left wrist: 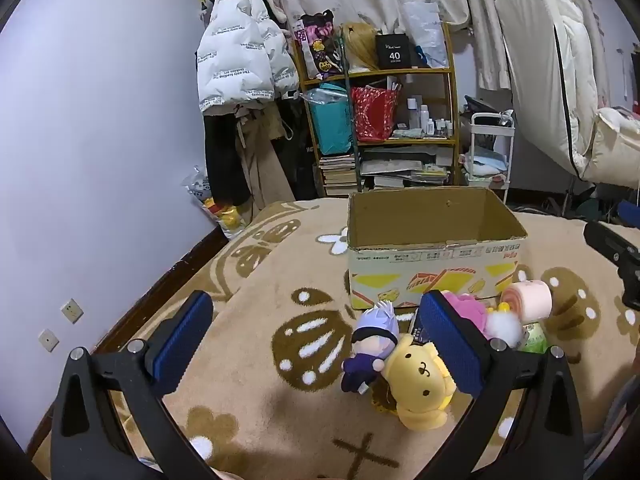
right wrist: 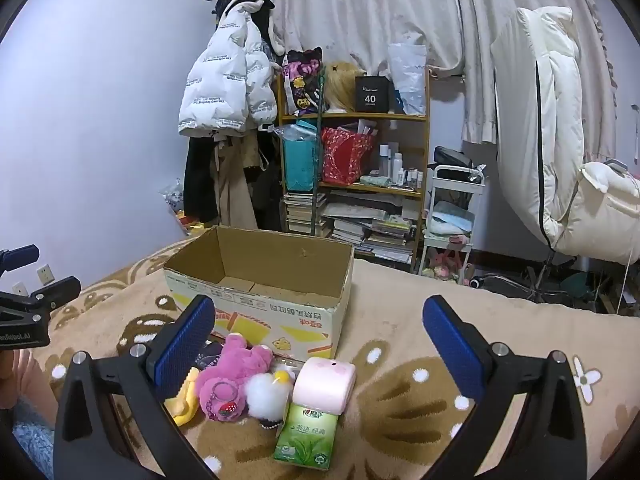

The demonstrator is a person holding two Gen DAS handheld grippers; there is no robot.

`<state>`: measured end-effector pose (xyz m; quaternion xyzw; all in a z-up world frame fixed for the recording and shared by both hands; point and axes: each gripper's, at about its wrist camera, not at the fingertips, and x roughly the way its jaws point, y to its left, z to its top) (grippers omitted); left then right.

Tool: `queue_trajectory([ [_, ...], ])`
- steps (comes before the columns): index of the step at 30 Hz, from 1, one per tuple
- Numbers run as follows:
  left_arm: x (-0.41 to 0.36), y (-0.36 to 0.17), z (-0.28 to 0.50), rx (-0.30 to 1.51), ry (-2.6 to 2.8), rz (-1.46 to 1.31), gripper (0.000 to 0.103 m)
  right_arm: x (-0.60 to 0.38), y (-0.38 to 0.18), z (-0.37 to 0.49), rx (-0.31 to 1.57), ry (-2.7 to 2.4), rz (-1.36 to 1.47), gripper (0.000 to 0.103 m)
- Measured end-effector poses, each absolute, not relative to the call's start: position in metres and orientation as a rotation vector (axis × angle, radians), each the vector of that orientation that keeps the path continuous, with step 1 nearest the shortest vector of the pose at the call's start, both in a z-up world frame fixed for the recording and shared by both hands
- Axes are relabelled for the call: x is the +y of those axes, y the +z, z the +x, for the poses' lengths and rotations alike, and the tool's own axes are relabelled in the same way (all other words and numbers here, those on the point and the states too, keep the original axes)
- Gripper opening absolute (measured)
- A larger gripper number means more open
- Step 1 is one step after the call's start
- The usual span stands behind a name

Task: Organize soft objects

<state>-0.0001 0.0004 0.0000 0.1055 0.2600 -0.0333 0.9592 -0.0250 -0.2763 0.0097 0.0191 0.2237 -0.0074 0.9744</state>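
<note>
I'm looking into a lived-in bedroom at home: a bed under a tan fleece blanket with brown paw and flower prints (left wrist: 280, 280), a white quilted puffer jacket (left wrist: 240, 68) hung against the pale lilac wall (left wrist: 100, 120), and a yellow wooden shelf unit (right wrist: 400, 118) crammed with gift bags, toiletry bottles and stacked books. Cream patterned curtains (right wrist: 360, 8) hang behind it, beside a small white trolley (right wrist: 452, 208)
</note>
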Motion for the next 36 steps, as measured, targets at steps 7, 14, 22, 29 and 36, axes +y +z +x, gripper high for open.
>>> queue_trajectory([
  [7,-0.007,0.0,-0.001,0.532,-0.077,0.211,0.102,-0.277,0.009,-0.025,0.468,-0.014,0.045,0.103],
  [14,-0.019,0.006,-0.007,0.526,-0.075,0.238,0.102,-0.277,0.01,-0.025,0.467,-0.013,0.05,0.103],
  [22,-0.008,-0.003,-0.004,0.528,-0.085,0.221,0.102,-0.278,0.009,-0.024,0.465,-0.012,0.053,0.103],
  [29,-0.005,-0.003,-0.003,0.531,-0.085,0.217,0.102,-0.277,0.008,-0.024,0.465,-0.013,0.055,0.103],
  [36,-0.005,-0.004,-0.003,0.532,-0.085,0.216,0.102,-0.279,0.007,-0.024,0.469,-0.013,0.066,0.103],
])
